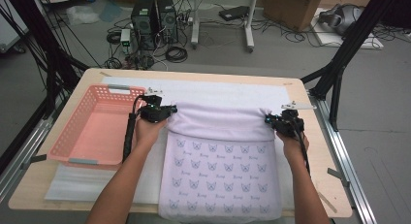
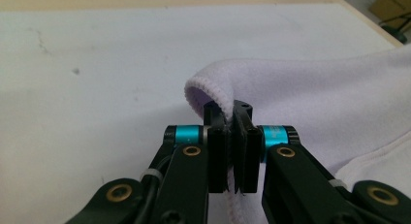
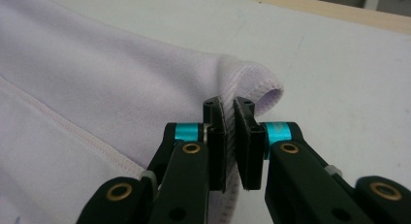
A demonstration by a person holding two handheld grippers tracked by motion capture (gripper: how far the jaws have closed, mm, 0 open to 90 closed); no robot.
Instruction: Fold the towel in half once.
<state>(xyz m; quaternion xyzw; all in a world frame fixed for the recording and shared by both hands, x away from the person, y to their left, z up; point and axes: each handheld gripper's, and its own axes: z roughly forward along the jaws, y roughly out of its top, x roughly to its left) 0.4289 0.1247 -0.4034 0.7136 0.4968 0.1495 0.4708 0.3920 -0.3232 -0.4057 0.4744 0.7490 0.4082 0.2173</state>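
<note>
Two pairs of black jaws are pressed together, each pinching a corner of the pale lilac cloth (image 1: 220, 158). In the left gripper view the left gripper (image 2: 231, 118) has its pads clamped on the stitched hem of the cloth (image 2: 310, 95), which rises between them and curls over in a small loop just above the tips. In the right gripper view the right gripper (image 3: 229, 116) nips the hem of the cloth (image 3: 97, 83) the same way, with the rounded corner bulging out beyond the tips. From the high view, the left gripper (image 1: 167, 109) and the right gripper (image 1: 269, 120) hold the two corners of a folded-over part of the cloth, so that a plain band lies across the printed part, which is covered in small blue cat-face marks and runs down to the near edge of the table (image 1: 310, 95). The cloth lies on a white mat (image 1: 218, 90) that covers the middle of the table. A pink basket (image 1: 63, 145) sits along the table's left edge, just beside the left hand (image 1: 148, 129). The right hand (image 1: 289, 144) is near the table's right edge.
</note>
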